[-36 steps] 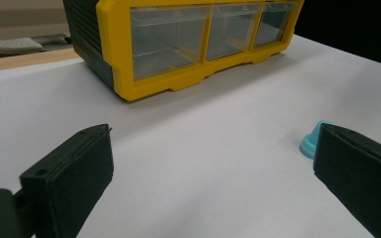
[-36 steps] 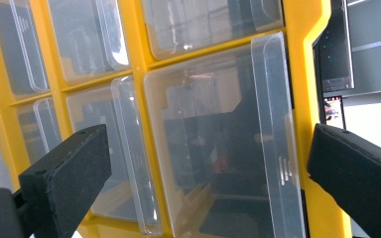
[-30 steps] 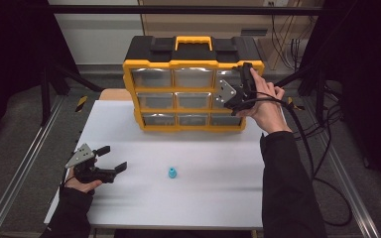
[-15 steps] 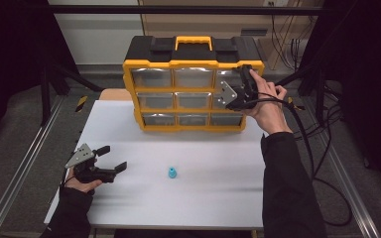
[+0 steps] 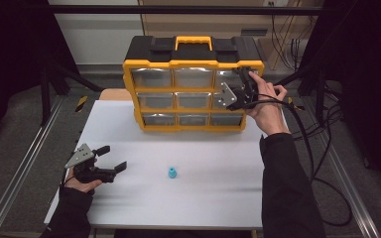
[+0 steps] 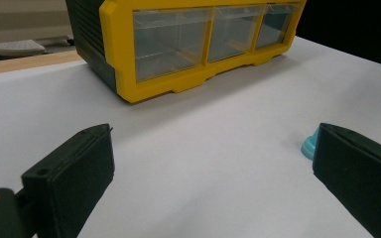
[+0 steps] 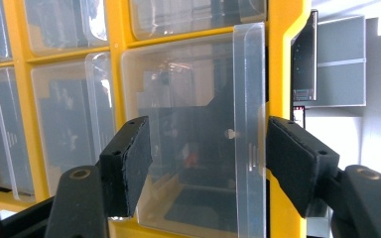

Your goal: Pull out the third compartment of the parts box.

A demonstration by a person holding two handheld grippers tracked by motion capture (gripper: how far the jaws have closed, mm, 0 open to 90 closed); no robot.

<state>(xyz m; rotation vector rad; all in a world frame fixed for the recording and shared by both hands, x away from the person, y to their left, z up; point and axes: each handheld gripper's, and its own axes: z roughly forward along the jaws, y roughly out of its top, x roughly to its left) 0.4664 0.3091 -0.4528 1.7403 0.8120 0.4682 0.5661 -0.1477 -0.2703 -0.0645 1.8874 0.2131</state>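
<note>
A yellow and black organizer (image 5: pixel 193 64) with clear drawers stands at the back of the white table (image 5: pixel 203 198). My right gripper (image 5: pixel 242 91) is held up against its right column. In the right gripper view, the raised lip of a clear drawer (image 7: pixel 250 124) stands between the jaws of my right gripper (image 7: pixel 206 144). The jaws have just been closing; one pad is at the lip, the other still off it. A small blue piece (image 5: pixel 171 173) lies mid-table. My left gripper (image 5: pixel 113 157) rests open at the left, pointing towards that blue piece (image 6: pixel 307 147).
Cables (image 5: pixel 312 148) trail from the right hand over the table's right edge. Metal rails (image 5: pixel 25 163) run along both sides. A wooden board (image 5: pixel 111 94) sits behind the table's left rear corner. The organizer (image 6: pixel 188 44) lies ahead of my left gripper (image 6: pixel 213 148).
The right gripper's jaws have drawn closer together around the drawer front. Both hands, the blue piece and the organizer stay where they were.
</note>
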